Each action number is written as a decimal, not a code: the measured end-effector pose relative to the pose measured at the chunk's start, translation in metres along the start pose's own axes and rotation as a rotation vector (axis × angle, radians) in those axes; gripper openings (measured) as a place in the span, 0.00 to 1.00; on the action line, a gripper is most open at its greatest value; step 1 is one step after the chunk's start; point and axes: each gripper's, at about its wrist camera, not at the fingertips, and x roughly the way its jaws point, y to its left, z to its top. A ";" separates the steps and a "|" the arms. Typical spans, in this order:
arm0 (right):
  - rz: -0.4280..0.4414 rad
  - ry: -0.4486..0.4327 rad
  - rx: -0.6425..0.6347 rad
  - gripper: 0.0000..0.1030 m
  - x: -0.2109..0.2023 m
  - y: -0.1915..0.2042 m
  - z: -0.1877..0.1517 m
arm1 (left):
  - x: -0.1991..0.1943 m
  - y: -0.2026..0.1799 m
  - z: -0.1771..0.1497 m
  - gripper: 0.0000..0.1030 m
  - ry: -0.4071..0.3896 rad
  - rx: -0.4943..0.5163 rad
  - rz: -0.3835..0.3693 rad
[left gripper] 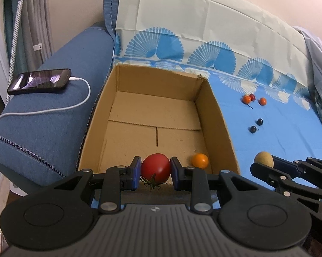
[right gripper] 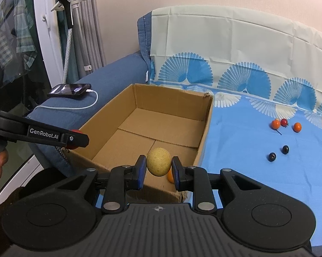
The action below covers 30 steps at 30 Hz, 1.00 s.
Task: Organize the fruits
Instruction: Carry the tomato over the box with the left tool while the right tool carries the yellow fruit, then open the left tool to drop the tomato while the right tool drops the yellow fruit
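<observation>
Left wrist view: the left gripper (left gripper: 155, 172) is clamped on a red tomato (left gripper: 156, 167) at the near edge of the cardboard box (left gripper: 219, 117), which contains one orange fruit (left gripper: 200, 160). Right wrist view: the right gripper (right gripper: 157, 171) is clamped on a tan round fruit (right gripper: 158, 161) above the box's near wall, with small fruits (right gripper: 285, 125) lying on the blue cloth (right gripper: 246, 160).

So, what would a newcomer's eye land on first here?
The red tomato clamped in the left gripper over the near end of the cardboard box. Next, the tan round fruit gripped by the right gripper, and small fruits scattered on the blue cloth.
</observation>
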 end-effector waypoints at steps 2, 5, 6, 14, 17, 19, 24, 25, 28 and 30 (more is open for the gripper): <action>0.002 -0.004 -0.005 0.26 0.005 0.001 0.004 | 0.003 0.001 0.004 0.31 -0.003 -0.003 -0.002; 0.004 -0.002 -0.011 0.26 0.015 0.004 0.009 | 0.010 0.001 0.009 0.31 -0.005 -0.003 0.001; 0.004 0.000 -0.013 0.26 0.019 0.004 0.010 | 0.013 0.001 0.010 0.31 -0.003 -0.005 0.000; -0.002 0.040 -0.015 0.26 0.051 0.004 0.011 | 0.046 0.002 0.018 0.31 0.034 -0.012 0.006; -0.005 0.064 -0.016 0.26 0.065 0.003 0.009 | 0.060 0.003 0.018 0.31 0.055 -0.007 0.016; -0.008 0.079 -0.023 0.26 0.073 0.003 0.007 | 0.070 0.005 0.018 0.31 0.071 -0.003 0.022; -0.006 0.115 -0.030 0.26 0.094 0.001 0.004 | 0.094 0.010 0.018 0.31 0.110 -0.005 0.041; -0.004 0.121 -0.030 0.26 0.098 0.001 0.003 | 0.099 0.012 0.018 0.31 0.118 -0.005 0.043; 0.003 0.136 -0.035 0.26 0.110 0.000 0.002 | 0.112 0.015 0.019 0.31 0.141 -0.008 0.052; 0.008 0.145 -0.038 0.26 0.117 0.001 0.001 | 0.120 0.016 0.020 0.31 0.153 -0.008 0.059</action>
